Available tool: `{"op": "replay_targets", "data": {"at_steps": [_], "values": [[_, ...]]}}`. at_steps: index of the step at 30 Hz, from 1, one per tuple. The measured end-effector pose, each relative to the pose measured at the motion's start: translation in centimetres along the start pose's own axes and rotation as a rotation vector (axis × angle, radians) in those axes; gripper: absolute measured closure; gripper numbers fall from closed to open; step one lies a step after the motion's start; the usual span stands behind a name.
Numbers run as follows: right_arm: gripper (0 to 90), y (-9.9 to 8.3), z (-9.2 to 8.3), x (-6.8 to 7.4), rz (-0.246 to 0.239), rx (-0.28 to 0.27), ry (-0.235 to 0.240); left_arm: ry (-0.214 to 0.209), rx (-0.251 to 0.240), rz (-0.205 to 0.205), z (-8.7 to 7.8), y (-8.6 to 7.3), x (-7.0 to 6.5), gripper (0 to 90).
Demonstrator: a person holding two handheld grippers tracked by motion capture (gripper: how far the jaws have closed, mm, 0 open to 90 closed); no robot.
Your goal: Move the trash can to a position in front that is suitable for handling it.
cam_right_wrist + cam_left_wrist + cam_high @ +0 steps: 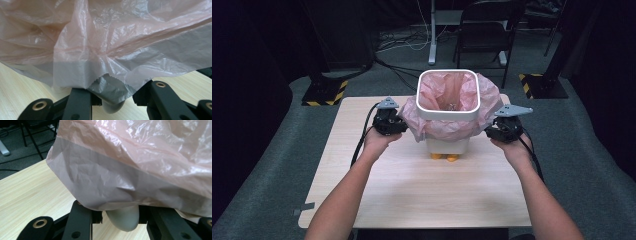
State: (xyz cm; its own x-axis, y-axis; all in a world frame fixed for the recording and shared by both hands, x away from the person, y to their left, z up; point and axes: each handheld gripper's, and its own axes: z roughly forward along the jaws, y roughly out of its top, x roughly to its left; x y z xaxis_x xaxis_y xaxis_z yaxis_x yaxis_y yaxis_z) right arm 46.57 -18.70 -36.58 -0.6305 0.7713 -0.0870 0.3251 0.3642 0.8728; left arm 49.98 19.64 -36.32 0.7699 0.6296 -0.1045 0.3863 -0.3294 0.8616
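Observation:
A white bin (447, 115) lined with a pink plastic bag (452, 90) stands on orange feet (444, 156) at the far middle of the wooden table (422, 195). The bag's edge is folded out over the rim and hangs down the sides. My left gripper (402, 125) is at the bin's left side. In the left gripper view its jaws (121, 216) close on a rounded grey-white lug (123, 221) under the bag (130, 162). My right gripper (488, 132) is at the bin's right side. Its jaws (117, 98) hold a similar lug (112, 108), half covered by bag film (105, 37).
Bare tabletop lies between the person's forearms and the bin. Behind the table stand a dark folding chair (487, 30), a white post (432, 35) and two floor bases with yellow-black stripes (324, 92) (542, 85). Cables run across the grey carpet.

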Motion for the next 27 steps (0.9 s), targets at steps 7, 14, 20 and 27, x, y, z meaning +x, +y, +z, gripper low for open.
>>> {"op": "replay_targets", "data": {"at_steps": [7, 14, 20, 27], "values": [[66.2, -0.1, -0.4, 0.9, -0.010, -0.003, 0.008, -0.002, -0.007, 0.009, -1.2, -0.3, -0.4, 67.2], [66.1, -0.1, -1.0, 1.9, -0.015, -0.011, 0.026, -0.006, -0.013, 0.025, -2.4, -0.7, -0.9, 67.0], [66.1, -0.1, -1.4, 3.2, -0.029, -0.017, 0.038, -0.010, -0.015, 0.035, -4.1, -1.6, -1.5, 66.8], [66.1, 0.1, -1.9, 4.4, -0.037, -0.017, 0.054, -0.011, -0.015, 0.038, -5.6, -2.3, -2.0, 66.7]]}}
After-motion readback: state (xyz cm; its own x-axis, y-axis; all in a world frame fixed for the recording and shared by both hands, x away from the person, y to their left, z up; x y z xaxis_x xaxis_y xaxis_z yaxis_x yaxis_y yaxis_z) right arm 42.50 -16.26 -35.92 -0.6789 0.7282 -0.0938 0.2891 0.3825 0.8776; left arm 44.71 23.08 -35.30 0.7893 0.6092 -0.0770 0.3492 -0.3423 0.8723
